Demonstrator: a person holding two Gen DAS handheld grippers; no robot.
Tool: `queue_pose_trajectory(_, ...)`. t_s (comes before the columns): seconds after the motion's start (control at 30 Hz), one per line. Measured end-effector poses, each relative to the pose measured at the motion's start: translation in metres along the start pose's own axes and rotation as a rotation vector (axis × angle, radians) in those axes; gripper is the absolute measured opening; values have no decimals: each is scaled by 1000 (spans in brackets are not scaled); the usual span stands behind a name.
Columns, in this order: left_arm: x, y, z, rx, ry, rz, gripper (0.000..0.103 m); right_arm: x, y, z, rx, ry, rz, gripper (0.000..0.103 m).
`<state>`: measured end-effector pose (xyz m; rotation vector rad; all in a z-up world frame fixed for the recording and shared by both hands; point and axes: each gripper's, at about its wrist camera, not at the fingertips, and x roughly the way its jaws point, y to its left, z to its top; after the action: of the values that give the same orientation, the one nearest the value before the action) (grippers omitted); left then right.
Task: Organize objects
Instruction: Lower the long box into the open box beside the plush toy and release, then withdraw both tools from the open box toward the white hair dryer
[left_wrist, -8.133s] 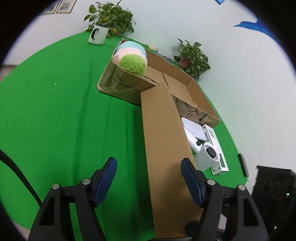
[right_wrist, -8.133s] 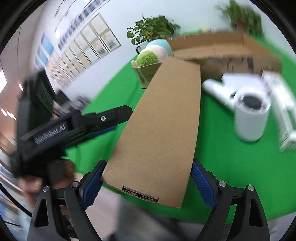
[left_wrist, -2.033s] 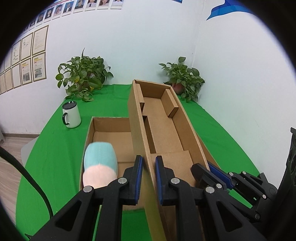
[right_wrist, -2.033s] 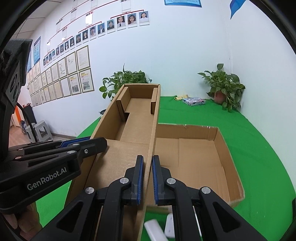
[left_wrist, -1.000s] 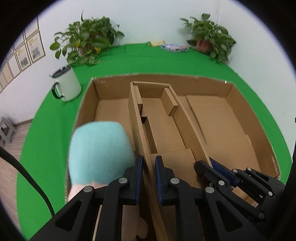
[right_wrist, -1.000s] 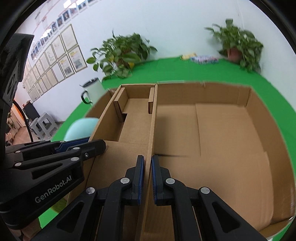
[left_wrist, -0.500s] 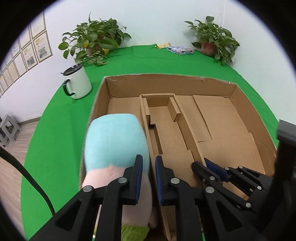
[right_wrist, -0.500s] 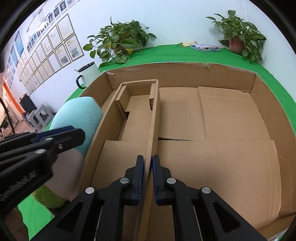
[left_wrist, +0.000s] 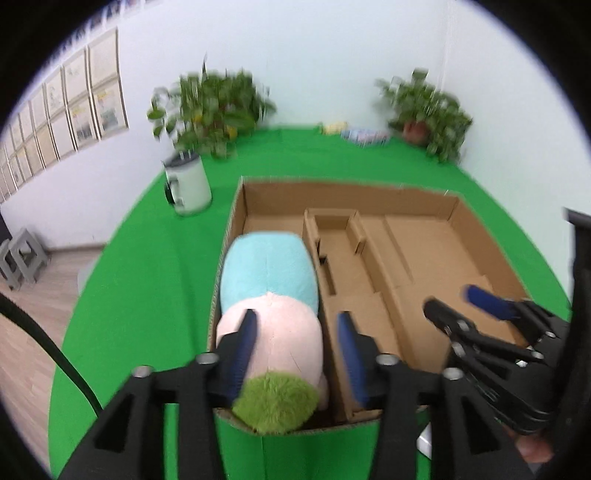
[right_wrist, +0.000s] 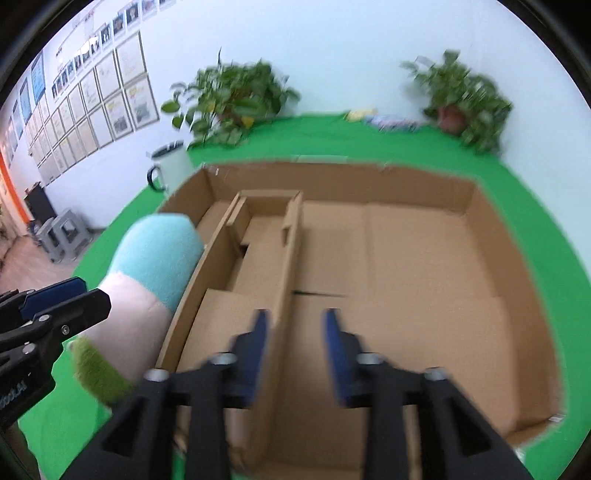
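Here the cardboard insert (right_wrist: 258, 266) sat inside the big box (right_wrist: 491, 236), left of middle, its long walls running near to far and a narrow slot left between it and the box's left wall. It looked light and fairly stiff, though thin board like that would likely bend or crease if squeezed across a wall; the top edge of a long wall seemed the sensible place to pinch it. The right gripper (right_wrist: 295, 354) hung over the insert's near end, its jaws opening, the right-hand wall standing between the blue pads without being pressed. The left gripper (left_wrist: 295, 354) was likewise opening, straddling the near part of the plush toy (left_wrist: 269, 295) and the insert's left wall, gripping neither as far as could be seen.

The toy, banded blue, pink and green, filled the slot at the box's left side and rose above the rim. Soft and light, it would probably give under the pads and spring back, so it might push the insert sideways. The right half of the box floor (right_wrist: 424, 277) lay bare. Outside, on the green cloth (left_wrist: 147, 277), a white mug (left_wrist: 188, 188) stood far left of the box, with two potted plants (left_wrist: 214, 110) against the far wall, all well apart from the work.
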<state>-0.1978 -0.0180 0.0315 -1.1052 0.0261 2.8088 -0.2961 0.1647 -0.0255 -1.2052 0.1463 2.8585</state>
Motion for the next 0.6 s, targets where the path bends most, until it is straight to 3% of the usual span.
queue_pose_trajectory(0.03,-11,-3,-3,7,-45,2,70,-20,-4,-6,-9,-44,-9,69)
queue_pose_trajectory(0.07,-23,-6,-8,16,-101,6,75,-35,-6,-12,-22,-78,-12,83)
queue_pose_trajectory(0.1,-36,-10,-13,27,-162,12,80,-53,-8,-22,-46,-115,-12,90)
queue_pose_trajectory(0.17,-51,-17,-21,43,-215,24,80,-75,-12,-38,-69,-143,-18,92)
queue_pose_trajectory(0.33,-66,-28,-34,47,-227,23,80,-111,-24,-74,-26,-139,18,92)
queue_pose_trajectory(0.47,-84,-37,-47,55,-268,35,80,-140,-23,-99,-54,-185,-24,96)
queue_pose_trajectory(0.6,-102,-49,-67,79,-310,42,81,-157,-18,-121,-108,-170,-30,96)
